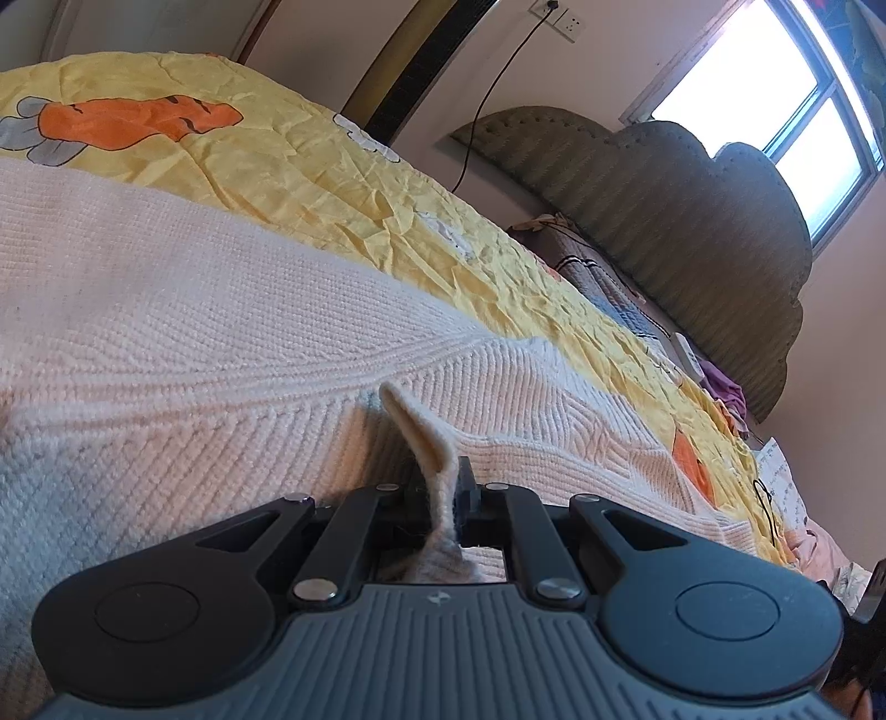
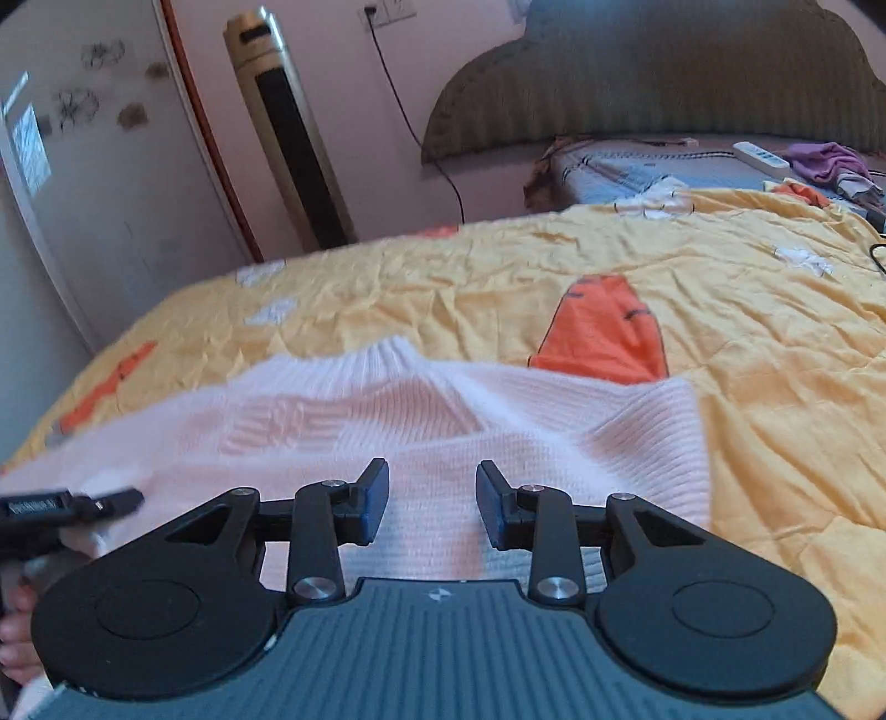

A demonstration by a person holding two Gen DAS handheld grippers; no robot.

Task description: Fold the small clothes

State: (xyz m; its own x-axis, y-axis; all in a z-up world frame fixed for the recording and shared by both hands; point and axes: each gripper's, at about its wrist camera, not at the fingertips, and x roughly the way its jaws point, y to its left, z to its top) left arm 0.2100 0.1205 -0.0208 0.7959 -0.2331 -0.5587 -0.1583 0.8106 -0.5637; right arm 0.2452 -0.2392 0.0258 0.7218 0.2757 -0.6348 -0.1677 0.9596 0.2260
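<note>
left gripper point(image 1: 443, 498): jaws pinched together | right gripper point(image 2: 433, 501): jaws apart

A bedroom in a home is shown. A bed point(image 2: 747, 387) is covered by a crumpled yellow quilt point(image 1: 310, 166) printed with orange carrots, and a padded grey-green headboard point(image 2: 653, 77) is set against a pale pink wall. A tall tower appliance point(image 2: 293, 133), possibly a fan or air conditioner, is stood beside a door point(image 2: 105, 183). A wall socket point(image 1: 559, 14) with a black cable is seen near a bright window point(image 1: 775, 99). Loose purple clothing point(image 2: 819, 160) is left by the headboard.
</note>
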